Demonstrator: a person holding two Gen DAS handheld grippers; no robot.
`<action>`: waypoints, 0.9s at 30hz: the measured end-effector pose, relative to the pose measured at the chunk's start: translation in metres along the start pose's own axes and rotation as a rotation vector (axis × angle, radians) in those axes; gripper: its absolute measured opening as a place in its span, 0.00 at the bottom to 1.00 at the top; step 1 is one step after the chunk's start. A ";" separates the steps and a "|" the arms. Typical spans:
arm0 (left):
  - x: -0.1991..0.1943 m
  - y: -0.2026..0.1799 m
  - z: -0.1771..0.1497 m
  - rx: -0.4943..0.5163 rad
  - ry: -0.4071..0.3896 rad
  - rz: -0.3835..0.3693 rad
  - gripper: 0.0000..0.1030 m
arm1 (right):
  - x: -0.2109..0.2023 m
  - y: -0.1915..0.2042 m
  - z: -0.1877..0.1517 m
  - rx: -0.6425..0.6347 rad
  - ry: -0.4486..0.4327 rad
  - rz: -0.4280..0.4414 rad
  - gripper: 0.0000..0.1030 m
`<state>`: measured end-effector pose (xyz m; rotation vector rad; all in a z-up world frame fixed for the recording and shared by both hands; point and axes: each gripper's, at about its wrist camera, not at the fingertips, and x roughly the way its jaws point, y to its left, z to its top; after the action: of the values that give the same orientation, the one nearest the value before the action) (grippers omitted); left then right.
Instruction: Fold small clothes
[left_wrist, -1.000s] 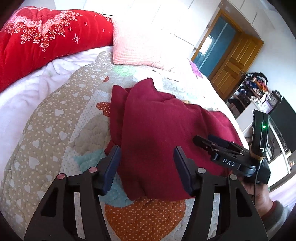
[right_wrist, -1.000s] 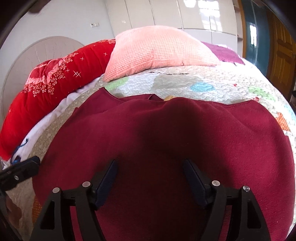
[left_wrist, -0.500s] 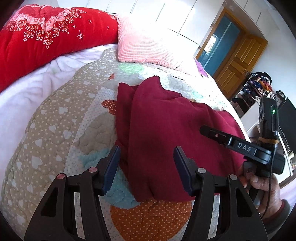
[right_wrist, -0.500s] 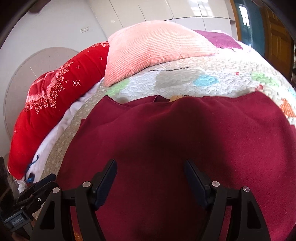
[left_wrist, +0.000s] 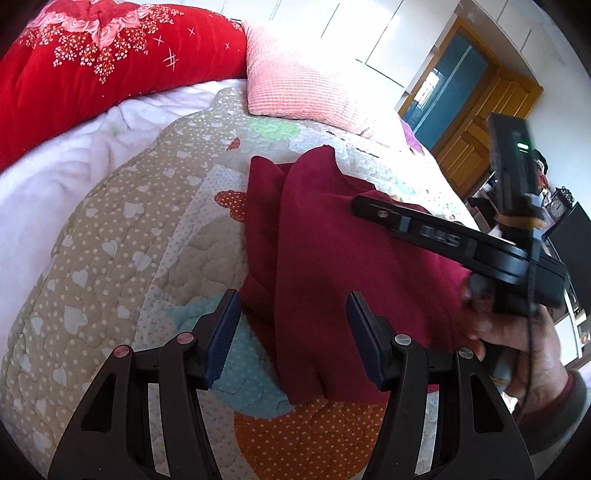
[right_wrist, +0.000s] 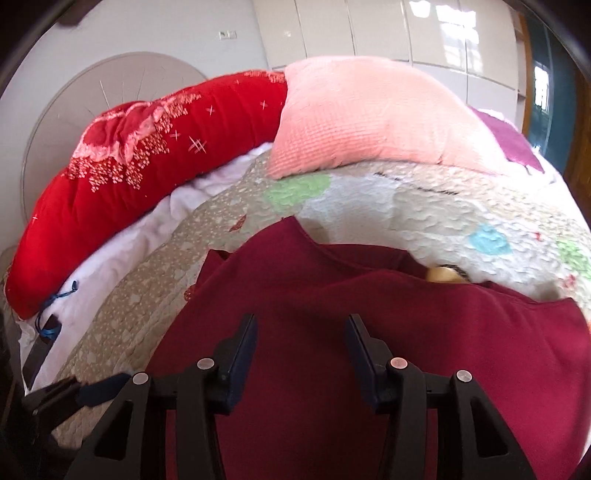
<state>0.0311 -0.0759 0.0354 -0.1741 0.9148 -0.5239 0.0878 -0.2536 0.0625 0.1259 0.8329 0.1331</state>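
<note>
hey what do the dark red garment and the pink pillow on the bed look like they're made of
Dark red garment: likely soft knit or fleece; matte, no sheen, drapes in rounded folds.
Pink pillow: looks like plush waffle-textured fabric, maybe chenille; a fine raised grid shows across its cover. The exact fibre can't be told for either.

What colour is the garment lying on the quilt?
Dark maroon red, plain with no pattern. The garment shows best in the left wrist view.

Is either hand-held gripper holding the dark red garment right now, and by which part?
Neither holds it. The left hand-held gripper stands open over the garment's near edge; the right hand-held gripper is closing above its middle, pads not pressing cloth.
</note>
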 end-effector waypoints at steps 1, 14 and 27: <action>0.001 0.001 0.000 -0.003 0.002 0.001 0.58 | 0.007 0.001 0.002 0.004 0.010 0.000 0.46; -0.005 0.017 0.002 -0.085 0.036 -0.091 0.58 | 0.044 0.005 0.030 0.087 0.120 0.034 0.50; -0.003 0.028 -0.001 -0.129 0.077 -0.080 0.58 | 0.076 0.081 0.041 -0.043 0.310 0.072 0.85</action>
<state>0.0390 -0.0506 0.0268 -0.3102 1.0208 -0.5489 0.1632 -0.1634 0.0481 0.0958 1.1346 0.2429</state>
